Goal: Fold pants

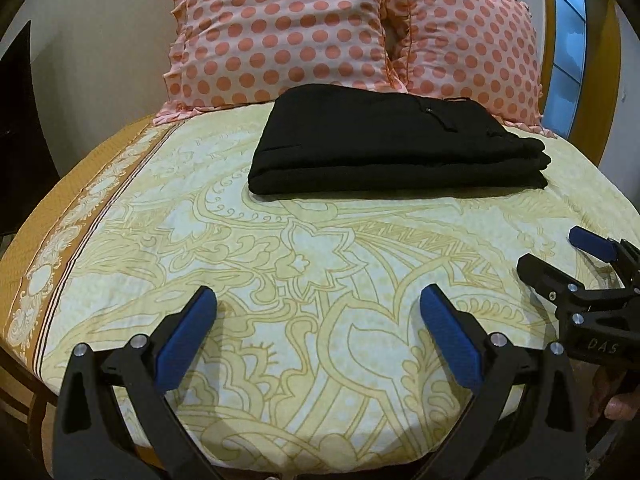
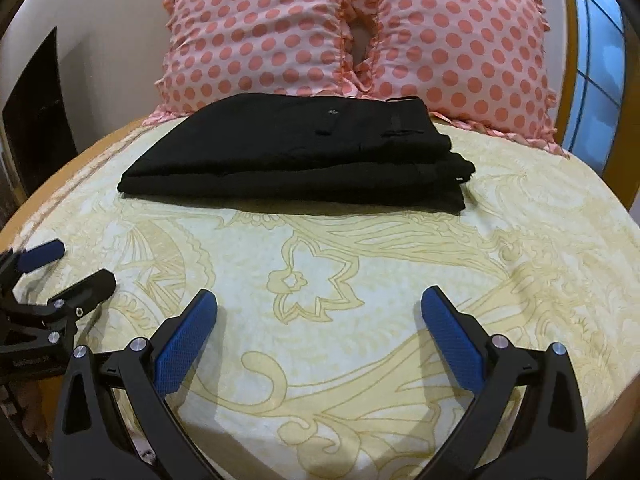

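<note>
Black pants [image 1: 396,140] lie folded in a flat stack of layers on the bed, just in front of the pillows; they also show in the right wrist view [image 2: 296,156]. My left gripper [image 1: 318,300] is open and empty, well back from the pants over the bedsheet. My right gripper [image 2: 318,300] is open and empty too, side by side with the left. The right gripper shows at the right edge of the left wrist view [image 1: 548,252], and the left gripper at the left edge of the right wrist view [image 2: 80,262].
The bed has a cream sheet with a yellow floral pattern [image 1: 304,280] and an orange border on the left [image 1: 60,240]. Two pink polka-dot pillows [image 1: 280,28] [image 1: 472,48] lean at the head. A window [image 2: 600,60] is at the right.
</note>
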### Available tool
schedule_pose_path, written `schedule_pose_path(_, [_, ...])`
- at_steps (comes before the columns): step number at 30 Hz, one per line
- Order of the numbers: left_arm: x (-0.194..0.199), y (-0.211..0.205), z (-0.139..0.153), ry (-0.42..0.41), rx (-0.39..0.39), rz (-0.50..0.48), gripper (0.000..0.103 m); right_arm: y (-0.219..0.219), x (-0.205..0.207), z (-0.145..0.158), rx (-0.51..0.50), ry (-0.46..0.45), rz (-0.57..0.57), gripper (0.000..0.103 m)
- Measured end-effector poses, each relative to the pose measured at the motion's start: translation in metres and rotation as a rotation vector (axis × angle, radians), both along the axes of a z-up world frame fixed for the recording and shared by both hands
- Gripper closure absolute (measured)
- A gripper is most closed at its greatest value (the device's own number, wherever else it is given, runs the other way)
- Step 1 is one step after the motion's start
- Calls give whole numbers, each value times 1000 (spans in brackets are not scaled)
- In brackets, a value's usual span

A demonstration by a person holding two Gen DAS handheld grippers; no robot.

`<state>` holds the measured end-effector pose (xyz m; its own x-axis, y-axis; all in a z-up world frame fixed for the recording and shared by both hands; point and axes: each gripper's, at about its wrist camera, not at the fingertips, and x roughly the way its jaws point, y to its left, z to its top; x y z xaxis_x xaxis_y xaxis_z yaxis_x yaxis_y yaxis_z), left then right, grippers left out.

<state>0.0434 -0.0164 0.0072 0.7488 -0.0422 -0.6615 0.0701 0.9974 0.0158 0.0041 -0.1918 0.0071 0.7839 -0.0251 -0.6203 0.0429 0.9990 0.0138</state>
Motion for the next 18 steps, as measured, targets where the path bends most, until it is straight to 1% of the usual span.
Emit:
schedule_pose_path(8, [-1, 0, -1, -17, -2, 0, 2, 2, -4, -1, -2, -31, -60, 1])
schedule_pose_path(18, [-2, 0, -1, -25, -2, 0, 2, 2, -3, -1, -2, -32, -61, 1])
